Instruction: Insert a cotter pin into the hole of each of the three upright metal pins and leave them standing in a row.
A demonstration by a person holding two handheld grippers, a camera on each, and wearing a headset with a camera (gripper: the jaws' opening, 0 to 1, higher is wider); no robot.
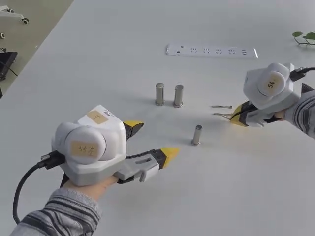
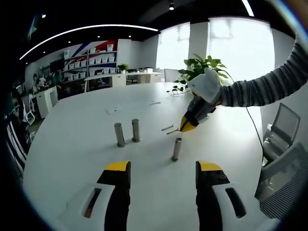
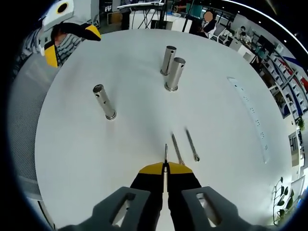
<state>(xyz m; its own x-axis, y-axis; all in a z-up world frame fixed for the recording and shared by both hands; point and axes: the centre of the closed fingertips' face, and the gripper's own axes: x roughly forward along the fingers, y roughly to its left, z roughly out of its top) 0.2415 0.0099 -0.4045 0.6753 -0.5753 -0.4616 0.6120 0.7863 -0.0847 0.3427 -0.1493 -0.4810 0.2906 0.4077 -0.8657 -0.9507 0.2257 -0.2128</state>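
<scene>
Barely started, by the look of it. One cotter pin (image 3: 165,155) is pinched in the right gripper (image 3: 165,168), jaws clamped tight on it with the tip poking out front. The other two cotter pins (image 3: 192,144) lie flat on the table (image 3: 96,159) just ahead of that gripper, slightly to its right. Further ahead stand the three metal pins (image 1: 178,95): a lone pin (image 3: 104,102) off to its left, and a close pair (image 3: 175,72) roughly straight on. None has a cotter through its hole as far as I can see, and they're not really in a row. The left gripper (image 1: 151,139) hangs wide open and empty, with the lone pin just ahead of it. I'd say all three insertions are left, plus lining them up.
</scene>
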